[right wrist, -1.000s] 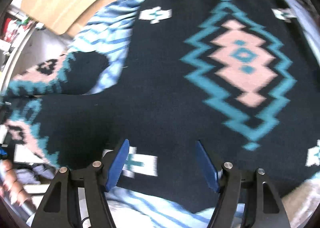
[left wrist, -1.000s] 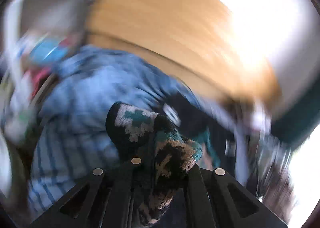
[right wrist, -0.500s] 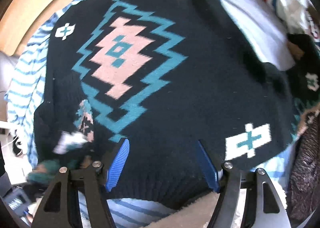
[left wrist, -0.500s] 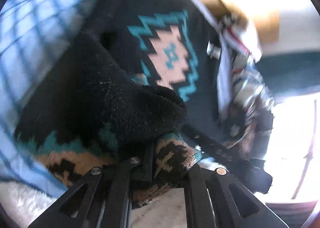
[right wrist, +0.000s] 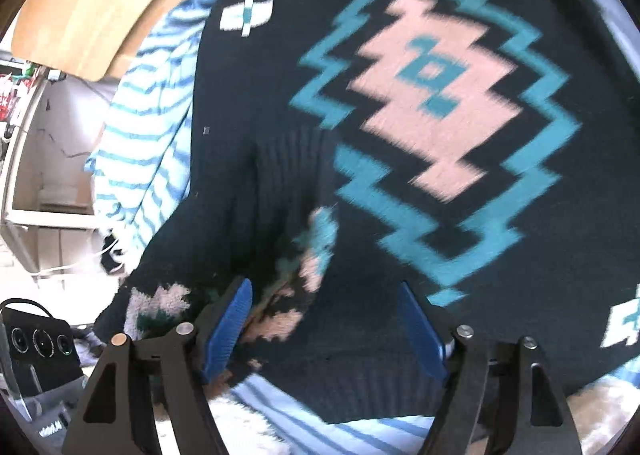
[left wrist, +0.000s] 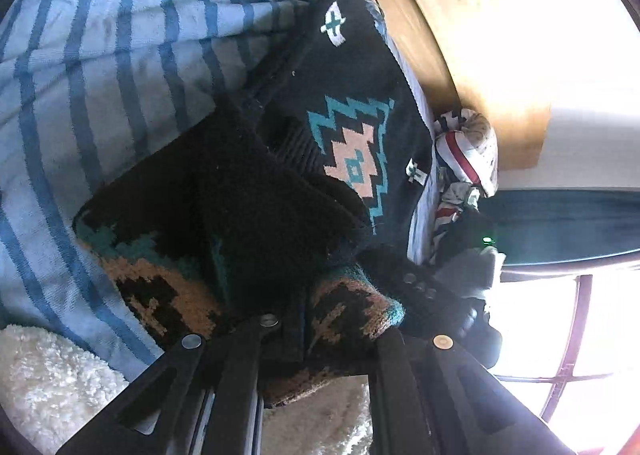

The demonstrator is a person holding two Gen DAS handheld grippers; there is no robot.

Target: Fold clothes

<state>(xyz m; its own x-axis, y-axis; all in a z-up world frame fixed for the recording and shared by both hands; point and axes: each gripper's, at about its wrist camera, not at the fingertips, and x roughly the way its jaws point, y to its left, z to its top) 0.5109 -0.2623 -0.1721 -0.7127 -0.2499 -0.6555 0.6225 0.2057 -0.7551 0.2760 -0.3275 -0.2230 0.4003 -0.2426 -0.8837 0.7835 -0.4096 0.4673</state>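
Here, in the left wrist view, the left gripper (left wrist: 320, 339) is seen at the bottom centre, its fingers (left wrist: 248, 359) closed on the patterned cuff of the sweater (left wrist: 352, 103). The sleeve (left wrist: 256, 215) is carried from the fingers up and rightward across the middle of the frame, onto the black body of the sweater, whose pink and teal diamond lies right of centre. The sweater is spread over a blue striped sheet (left wrist: 100, 67) filling the upper left; a white fleecy blanket (left wrist: 44, 375) shows at lower left, and a bundle of other clothes (left wrist: 468, 151) at the right edge.

In the right wrist view, the right gripper (right wrist: 324, 327) is seen at the bottom centre, its blue-padded fingers (right wrist: 228, 323) spread wide and holding nothing. The sweater (right wrist: 440, 103) fills the frame beyond them, its ribbed hem just between and ahead of the fingers, the folded sleeve end (right wrist: 296, 279) lying nearer the left one. The sweater's long axis seems to run away from the fingers towards the top of the frame, so the hem is judged nearest the right gripper for the coming fold.
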